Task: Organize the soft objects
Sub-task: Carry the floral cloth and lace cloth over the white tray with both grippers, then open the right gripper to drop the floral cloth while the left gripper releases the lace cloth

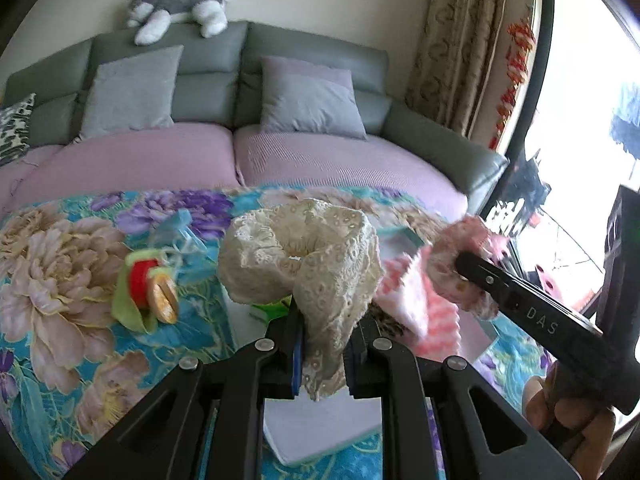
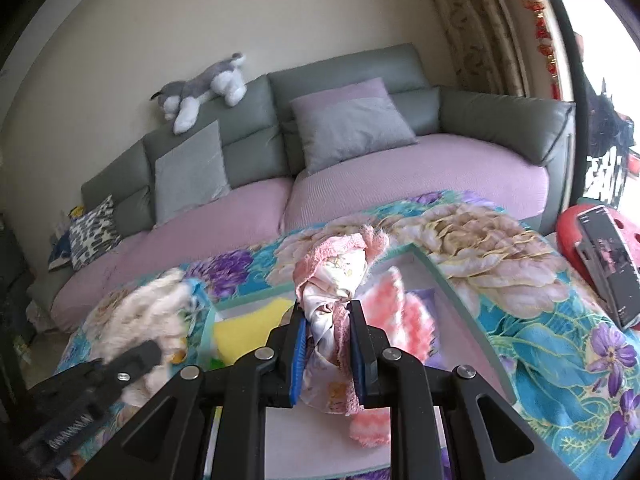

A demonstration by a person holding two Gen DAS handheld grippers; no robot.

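Note:
My left gripper (image 1: 322, 332) is shut on a cream lace cloth (image 1: 304, 252) and holds it bunched above a white box (image 1: 320, 428) on the floral blanket. My right gripper (image 2: 328, 320) is shut on a pink-trimmed floral satin cloth (image 2: 340, 264) above the same box (image 2: 456, 296). In the left wrist view the right gripper (image 1: 460, 260) and its cloth (image 1: 460, 248) are at the right. In the right wrist view the left gripper (image 2: 148, 350) and the cream cloth (image 2: 148, 312) are blurred at the lower left. A pink-and-white knitted piece (image 2: 396, 316) and a yellow cloth (image 2: 248, 328) lie in the box.
A red and green soft toy (image 1: 148, 288) lies on the floral blanket (image 1: 60, 280) to the left. A grey sofa with cushions (image 1: 132, 92) and a plush husky (image 1: 180, 8) is behind. A phone on a red stand (image 2: 608, 264) is at the right.

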